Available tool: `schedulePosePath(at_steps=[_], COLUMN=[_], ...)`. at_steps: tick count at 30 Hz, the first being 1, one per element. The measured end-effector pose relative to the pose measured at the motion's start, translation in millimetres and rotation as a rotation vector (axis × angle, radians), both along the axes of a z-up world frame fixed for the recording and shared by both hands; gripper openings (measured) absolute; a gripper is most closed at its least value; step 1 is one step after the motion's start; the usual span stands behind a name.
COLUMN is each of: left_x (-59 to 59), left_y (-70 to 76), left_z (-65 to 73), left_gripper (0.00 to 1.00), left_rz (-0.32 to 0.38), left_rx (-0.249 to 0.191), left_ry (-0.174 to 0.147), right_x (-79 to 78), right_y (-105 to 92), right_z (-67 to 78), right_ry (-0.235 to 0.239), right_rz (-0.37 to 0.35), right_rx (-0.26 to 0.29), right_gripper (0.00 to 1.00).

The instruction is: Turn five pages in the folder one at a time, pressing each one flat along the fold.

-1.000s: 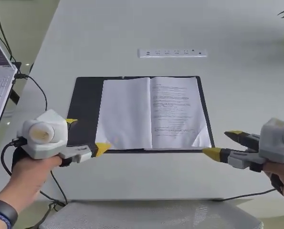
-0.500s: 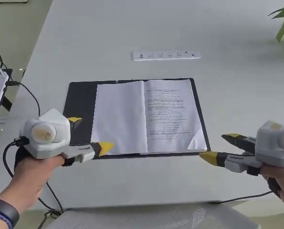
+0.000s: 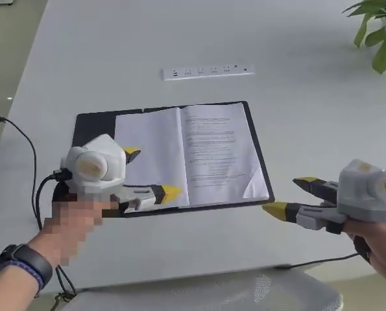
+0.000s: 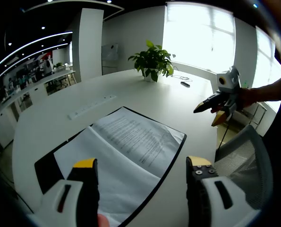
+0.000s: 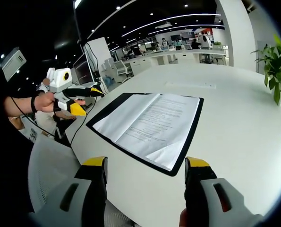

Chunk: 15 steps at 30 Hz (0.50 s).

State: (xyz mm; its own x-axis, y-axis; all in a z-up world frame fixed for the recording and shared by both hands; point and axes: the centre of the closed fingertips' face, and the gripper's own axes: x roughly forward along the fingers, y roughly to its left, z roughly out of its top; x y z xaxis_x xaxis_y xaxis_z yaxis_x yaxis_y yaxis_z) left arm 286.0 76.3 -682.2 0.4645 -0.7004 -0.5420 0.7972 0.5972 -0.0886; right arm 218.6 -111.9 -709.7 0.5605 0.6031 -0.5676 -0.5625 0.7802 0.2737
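Observation:
A black folder (image 3: pixel 92 128) lies open on the white table, with a blank left page (image 3: pixel 147 152) and a printed right page (image 3: pixel 217 152); the printed page's near right corner curls up. My left gripper (image 3: pixel 152 175) hovers open over the folder's near left part, its yellow tips above the blank page's lower edge. My right gripper (image 3: pixel 290 197) is open just off the folder's near right corner, apart from it. The folder (image 4: pixel 131 151) spreads ahead of the left gripper's jaws (image 4: pixel 142 170). In the right gripper view the folder (image 5: pixel 152 124) lies beyond the open jaws (image 5: pixel 145 168).
A white power strip (image 3: pixel 207 70) lies beyond the folder. A potted plant (image 3: pixel 374 32) stands at the far right. A black cable (image 3: pixel 30 149) runs along the table's left side. A grey chair back (image 3: pixel 199 291) sits below the near table edge.
My left gripper has moved right and forward over the folder's near left part. The right gripper has held beside the near right corner. The head camera has panned right.

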Motion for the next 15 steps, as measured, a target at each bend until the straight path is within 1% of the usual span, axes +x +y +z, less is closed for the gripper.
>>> schedulePosePath(at_steps=[2, 3, 4, 5, 7, 11, 12, 15], left_x=[0.4, 0.6, 0.3, -0.5, 0.4, 2.2, 2.2, 3.2], left_y=[-12.9, -20.3, -25.5, -32.9, -43.6, -64.0, -65.9, -80.5], left_z=[-2.0, -3.3, -4.4, -6.7, -9.3, -12.0, -12.4, -14.5], left_gripper=[0.76, 0.76, 0.75, 0.75, 0.75, 0.74, 0.74, 0.74], left_rz=[-0.025, -0.044, -0.057, -0.072, -0.091, -0.112, -0.114, -0.126], left_rx=[-0.005, -0.002, -0.001, 0.0, 0.003, -0.01, -0.011, -0.017], left_ry=[0.009, 0.003, 0.004, 0.016, 0.013, 0.017, 0.019, 0.025], right_x=[-1.0, -1.2, -0.9, -0.9, -0.7, -0.9, -0.8, -1.0], right_y=[0.1, 0.1, -0.3, -0.9, -2.0, -3.8, -4.2, -5.6], right_z=[0.3, 1.0, 1.6, 2.3, 3.1, 4.0, 4.1, 3.7], right_ry=[0.001, -0.001, -0.002, -0.002, -0.004, -0.006, -0.006, -0.006], right_rz=[-0.002, -0.005, -0.01, -0.015, -0.022, -0.03, -0.031, -0.036], right_rx=[0.0, 0.002, 0.005, 0.01, 0.013, 0.019, 0.02, 0.021], right_gripper=[0.65, 0.65, 0.65, 0.65, 0.65, 0.65, 0.65, 0.66])
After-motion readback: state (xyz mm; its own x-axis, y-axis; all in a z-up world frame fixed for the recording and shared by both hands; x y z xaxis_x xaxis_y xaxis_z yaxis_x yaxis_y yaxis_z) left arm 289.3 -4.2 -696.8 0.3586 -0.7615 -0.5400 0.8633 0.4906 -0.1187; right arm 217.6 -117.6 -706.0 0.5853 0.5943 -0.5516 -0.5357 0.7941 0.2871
